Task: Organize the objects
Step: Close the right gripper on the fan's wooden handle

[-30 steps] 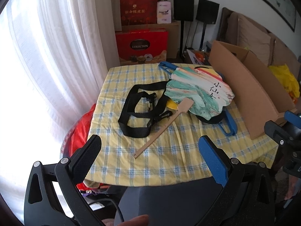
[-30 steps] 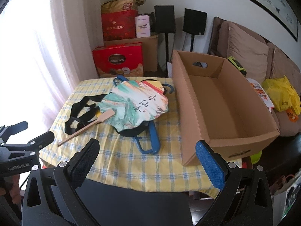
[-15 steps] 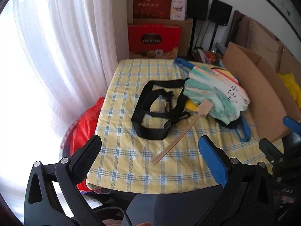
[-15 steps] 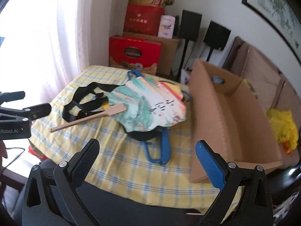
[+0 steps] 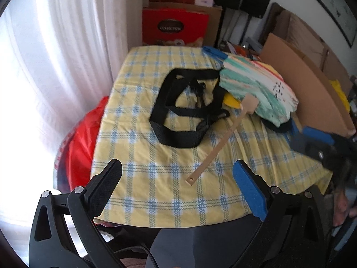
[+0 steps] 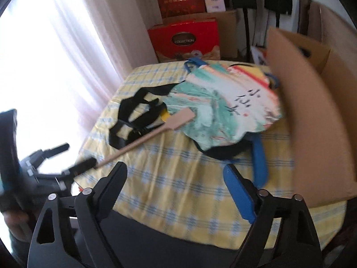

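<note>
On the bench (image 5: 156, 192), the fan (image 6: 223, 111) lies at 12 o'clock of the closing, empty right gripper (image 6: 176, 178), strap (image 5: 178, 120) at its 10, box (image 6: 312, 116) at 2; the left gripper (image 5: 176, 178) gapes empty.

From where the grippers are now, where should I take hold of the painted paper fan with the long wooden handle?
Grip the painted paper fan's wooden handle near its free end, coming from the table's near edge. It lies flat on the yellow checked tablecloth, pointing toward the open left gripper, clear of the black webbing strap. The paper leaf is broad and flimsy, poor for pinching.
</note>
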Tool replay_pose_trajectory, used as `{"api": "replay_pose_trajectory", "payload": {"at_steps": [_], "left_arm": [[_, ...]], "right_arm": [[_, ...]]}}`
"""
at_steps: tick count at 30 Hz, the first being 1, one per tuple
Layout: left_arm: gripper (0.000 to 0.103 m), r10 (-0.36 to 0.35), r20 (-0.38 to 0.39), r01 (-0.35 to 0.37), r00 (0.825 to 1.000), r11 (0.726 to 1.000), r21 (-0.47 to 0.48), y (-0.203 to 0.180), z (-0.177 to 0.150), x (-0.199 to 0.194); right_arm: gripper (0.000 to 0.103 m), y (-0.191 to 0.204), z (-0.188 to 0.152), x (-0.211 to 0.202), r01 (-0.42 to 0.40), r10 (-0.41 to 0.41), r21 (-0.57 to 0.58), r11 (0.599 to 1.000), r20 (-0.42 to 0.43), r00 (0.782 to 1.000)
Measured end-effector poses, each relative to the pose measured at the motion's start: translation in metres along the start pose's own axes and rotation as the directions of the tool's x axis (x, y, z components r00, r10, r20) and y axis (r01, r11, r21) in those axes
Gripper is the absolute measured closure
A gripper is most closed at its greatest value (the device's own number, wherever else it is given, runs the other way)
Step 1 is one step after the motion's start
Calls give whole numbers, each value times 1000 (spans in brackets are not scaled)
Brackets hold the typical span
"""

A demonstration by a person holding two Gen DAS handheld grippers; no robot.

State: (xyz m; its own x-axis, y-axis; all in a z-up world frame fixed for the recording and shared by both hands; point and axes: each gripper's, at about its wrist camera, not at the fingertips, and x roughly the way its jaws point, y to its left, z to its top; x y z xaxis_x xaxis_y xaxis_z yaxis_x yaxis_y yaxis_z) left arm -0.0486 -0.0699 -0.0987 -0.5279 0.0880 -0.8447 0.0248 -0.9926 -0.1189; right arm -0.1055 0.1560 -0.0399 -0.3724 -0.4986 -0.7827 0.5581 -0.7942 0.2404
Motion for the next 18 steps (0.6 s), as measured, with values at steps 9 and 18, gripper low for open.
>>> {"api": "replay_pose_trajectory", "payload": {"at_steps": [9, 18], "left_arm": [[15, -22, -20, 23, 1000, 999, 29, -1, -3, 13], [19, -42, -55, 43, 998, 999, 10, 1, 2, 28]], "right_arm": [[35, -6, 20, 49, -158, 179, 190, 969, -102, 979], [52, -4, 32, 87, -223, 269, 306, 926, -117, 956]]}}
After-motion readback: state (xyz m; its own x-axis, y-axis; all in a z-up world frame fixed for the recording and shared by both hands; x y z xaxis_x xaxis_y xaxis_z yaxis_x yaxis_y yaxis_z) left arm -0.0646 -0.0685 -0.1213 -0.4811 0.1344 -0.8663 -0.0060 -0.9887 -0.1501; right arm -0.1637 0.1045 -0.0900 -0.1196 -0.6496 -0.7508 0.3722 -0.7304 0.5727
